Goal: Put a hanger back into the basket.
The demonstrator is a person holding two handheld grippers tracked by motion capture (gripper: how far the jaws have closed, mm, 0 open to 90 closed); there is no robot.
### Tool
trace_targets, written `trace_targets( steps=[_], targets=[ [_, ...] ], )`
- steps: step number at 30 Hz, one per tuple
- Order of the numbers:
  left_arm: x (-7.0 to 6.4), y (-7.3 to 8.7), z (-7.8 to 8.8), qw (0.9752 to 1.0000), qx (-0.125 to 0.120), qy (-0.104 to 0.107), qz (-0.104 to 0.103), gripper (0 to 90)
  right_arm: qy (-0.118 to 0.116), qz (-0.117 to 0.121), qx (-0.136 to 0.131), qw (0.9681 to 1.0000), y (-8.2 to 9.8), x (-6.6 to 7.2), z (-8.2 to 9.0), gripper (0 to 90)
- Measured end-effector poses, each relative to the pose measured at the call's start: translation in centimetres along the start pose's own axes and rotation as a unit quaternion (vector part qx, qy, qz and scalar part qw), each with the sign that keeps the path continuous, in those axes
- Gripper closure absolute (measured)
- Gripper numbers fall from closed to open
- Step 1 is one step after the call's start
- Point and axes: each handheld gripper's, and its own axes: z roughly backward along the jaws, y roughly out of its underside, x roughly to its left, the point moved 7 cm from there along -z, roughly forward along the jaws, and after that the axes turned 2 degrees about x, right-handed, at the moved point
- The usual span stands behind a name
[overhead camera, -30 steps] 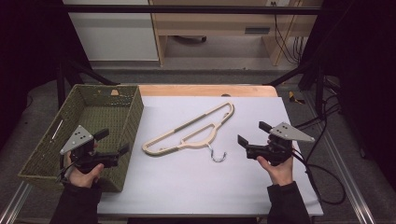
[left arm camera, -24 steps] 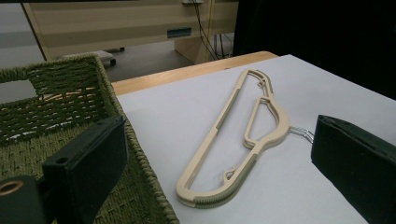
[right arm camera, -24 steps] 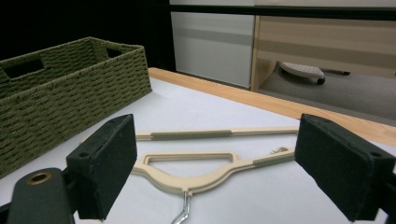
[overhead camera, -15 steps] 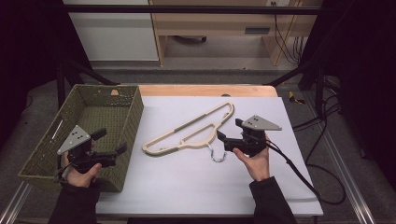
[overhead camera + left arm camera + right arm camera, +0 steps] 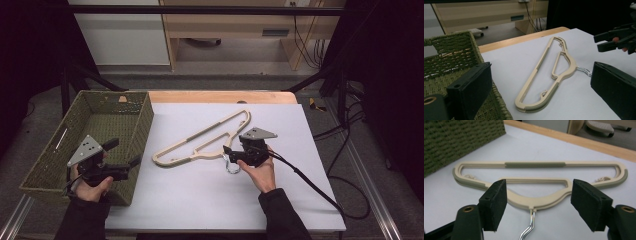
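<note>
One cream hanger [image 5: 200, 145] with a single metal hook [image 5: 232, 167] lies near the middle of the counter [image 5: 200, 200]. One green woven basket [image 5: 47, 165] sits at nine o'clock from the hanger. Two tools: the left tool [image 5: 131, 162] at about eight o'clock, the right tool [image 5: 226, 150] at about four o'clock, one in each of two hands.

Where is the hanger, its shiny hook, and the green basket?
hanger [image 5: 535, 165]: right gripper view, on the grey ribbed strip of its long bar.
metal hook [image 5: 530, 226]: right gripper view, on its shank.
green basket [image 5: 141, 131]: high view, on its right wall.
</note>
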Motion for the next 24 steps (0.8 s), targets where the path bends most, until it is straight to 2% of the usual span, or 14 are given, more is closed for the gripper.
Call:
trace_targets(
  steps=[2, 4, 9, 10, 14, 15, 17, 20, 24],
  targets=[
    [-0.1, 0.0, 0.0, 1.0000, -0.001, 0.000, 0.001, 3.7, 0.003, 0.000, 0.008, 1.0000, 0.3, -0.1, -0.3, 31.8],
    [0.0, 0.0, 0.0, 1.0000, 0.000, 0.000, 0.000, 3.6, 0.007, -0.004, 0.032, 0.9995, 1.2, -0.1, -1.2, 36.5],
    [0.0, -0.1, 0.1, 1.0000, -0.003, -0.001, 0.001, 3.7, 0.003, -0.011, 0.052, 0.9986, 2.1, 0.1, -2.0, 43.5],
    [0.0, -0.1, 0.1, 1.0000, -0.003, -0.001, 0.001, 3.7, 0.005, -0.011, 0.064, 0.9979, 2.6, 0.1, -2.6, 47.2],
    [0.0, 0.0, 0.0, 1.0000, -0.004, -0.003, 0.004, 3.7, 0.005, -0.015, 0.075, 0.9970, 3.2, 0.2, -3.2, 52.5],
    [0.0, 0.0, 0.0, 1.0000, -0.003, -0.003, 0.004, 3.7, 0.008, -0.011, 0.085, 0.9963, 3.7, 0.2, -3.8, 56.6],
    [0.0, 0.0, 0.0, 1.0000, -0.003, -0.002, 0.003, 3.7, 0.009, -0.011, 0.085, 0.9962, 3.8, 0.2, -4.0, 57.9],
    [0.0, 0.0, 0.0, 1.0000, -0.004, -0.002, 0.003, 3.8, 0.006, -0.010, 0.099, 0.9950, 4.5, 0.2, -4.7, 64.8],
    [-0.1, 0.0, -0.1, 1.0000, -0.001, -0.002, 0.001, 3.8, 0.000, -0.009, 0.104, 0.9945, 4.9, 0.2, -5.2, 70.8]
  ],
)
